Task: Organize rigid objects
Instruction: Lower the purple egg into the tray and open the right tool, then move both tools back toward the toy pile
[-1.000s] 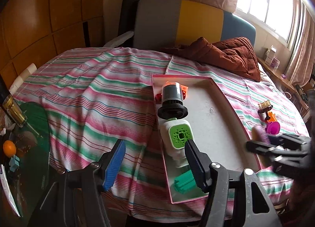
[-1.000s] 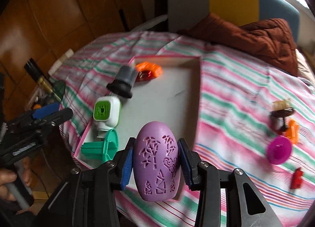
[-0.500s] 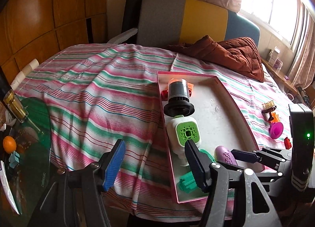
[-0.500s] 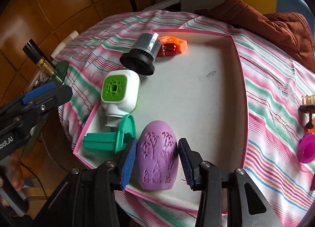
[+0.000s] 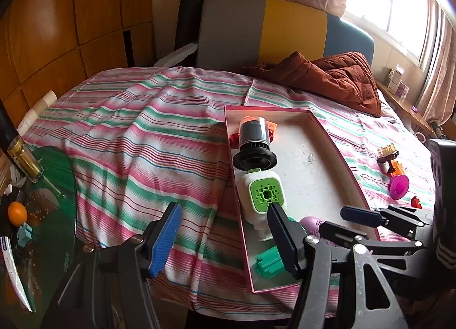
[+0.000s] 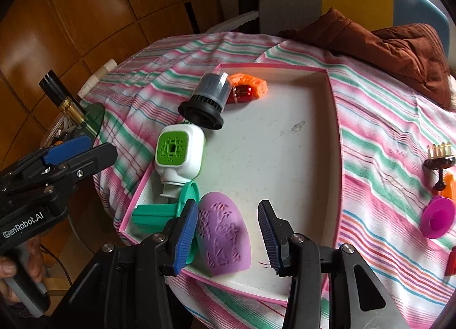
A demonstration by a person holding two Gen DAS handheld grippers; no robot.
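Purple egg-shaped toy (image 6: 223, 236) lies in the pink tray (image 6: 332, 118) between your right gripper's (image 6: 228, 233) released jaws; lift out straight or a pad drags it. Left gripper (image 5: 222, 232) gapes empty

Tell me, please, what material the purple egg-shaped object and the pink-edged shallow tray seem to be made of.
The purple egg-shaped object: probably silicone or soft plastic, matte, with molded raised patterns. The pink-edged shallow tray: likely cardboard, a box lid perhaps, with thin straight walls and a dull, slightly scuffed white floor.
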